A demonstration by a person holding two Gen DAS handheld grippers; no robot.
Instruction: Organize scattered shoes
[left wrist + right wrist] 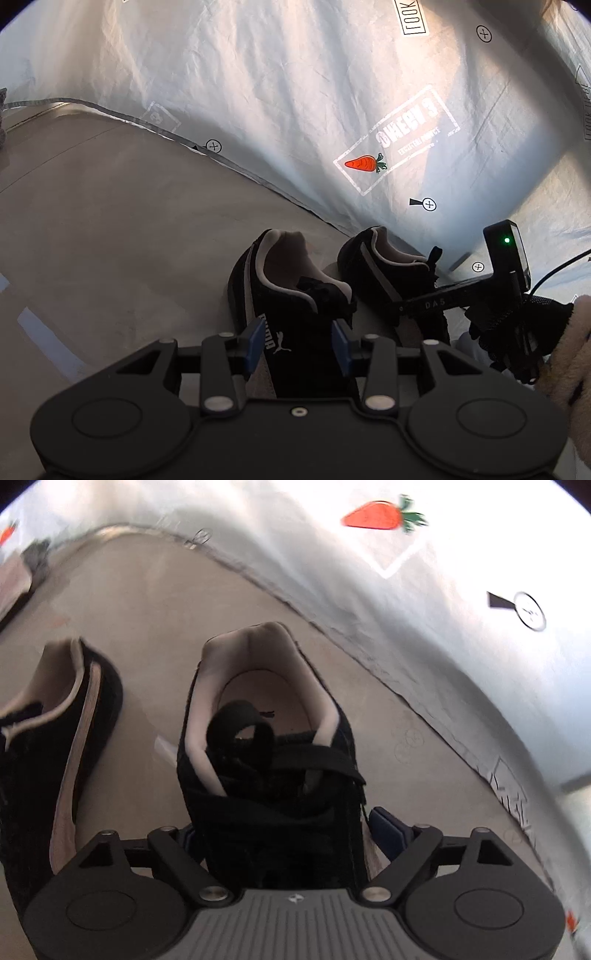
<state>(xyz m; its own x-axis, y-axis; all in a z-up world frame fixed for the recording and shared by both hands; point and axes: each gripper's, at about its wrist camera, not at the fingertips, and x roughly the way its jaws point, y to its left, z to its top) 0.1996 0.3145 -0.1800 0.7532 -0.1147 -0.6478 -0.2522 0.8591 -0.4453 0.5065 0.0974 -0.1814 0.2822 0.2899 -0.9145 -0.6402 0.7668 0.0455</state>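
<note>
Two black suede sneakers with grey stripes stand side by side on the floor, heels away from me. My left gripper is shut on the left sneaker, its blue pads pressing both sides near the logo. The right sneaker stands just beside it, with the right gripper's black frame over its front. In the right wrist view, my right gripper straddles that right sneaker. Its right pad sits a little off the shoe's side and the left pad is mostly hidden. The left sneaker appears at that view's left.
A white sheet with a carrot print lies beyond the shoes, its hem running diagonally across the beige floor. A gloved hand with a fuzzy sleeve holds the right gripper. Pale tape strips mark the floor at left.
</note>
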